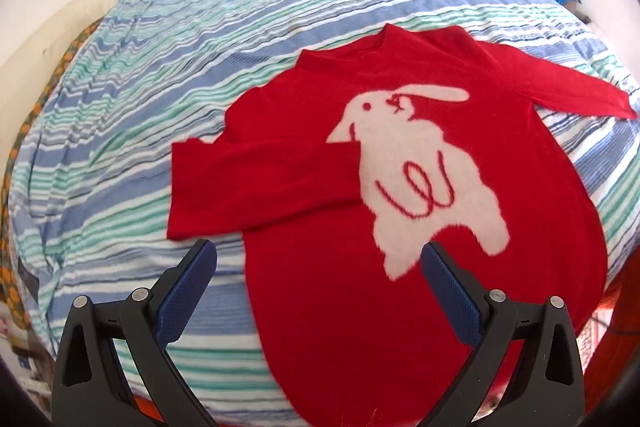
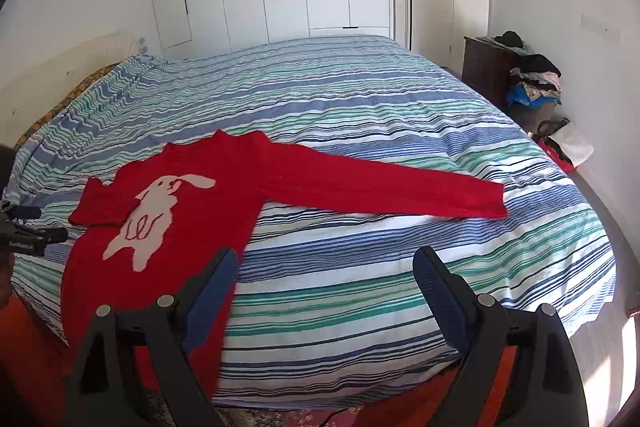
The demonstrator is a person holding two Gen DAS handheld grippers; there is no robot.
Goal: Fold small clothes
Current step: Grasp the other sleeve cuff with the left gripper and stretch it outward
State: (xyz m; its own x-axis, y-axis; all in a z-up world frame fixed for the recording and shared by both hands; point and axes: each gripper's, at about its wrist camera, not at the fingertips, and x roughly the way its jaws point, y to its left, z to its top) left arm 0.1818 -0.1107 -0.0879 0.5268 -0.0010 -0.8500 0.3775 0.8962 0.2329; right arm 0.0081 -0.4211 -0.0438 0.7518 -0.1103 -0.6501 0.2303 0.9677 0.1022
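- a small red knitted sweater with a white rabbit on the chest (image 1: 400,155) lies face up on the blue, green and white striped bed cover (image 2: 360,115), near the edge closest to the person, its hem hanging over that edge.
- one sleeve (image 1: 256,187) is already folded in across the front and touches the rabbit; the other long sleeve (image 2: 384,187) lies stretched straight out over the stripes.
- likely risk: the knit looks soft and loose, so a pinch at the cuff alone could drag the body askew or undo the folded sleeve.
- with the hem over the edge, a careless tug towards the person may well slide the whole garment off the bed.
- the left gripper (image 1: 320,251) hangs over the lower body of the sweater, tilted steeply down, jaws spread wide, nothing between them.
- the right gripper (image 2: 324,259) is angled down over bare cover beside the sweater's side, below the outstretched sleeve, jaws wide apart and empty.
- neither touches the cloth, as far as i can see.
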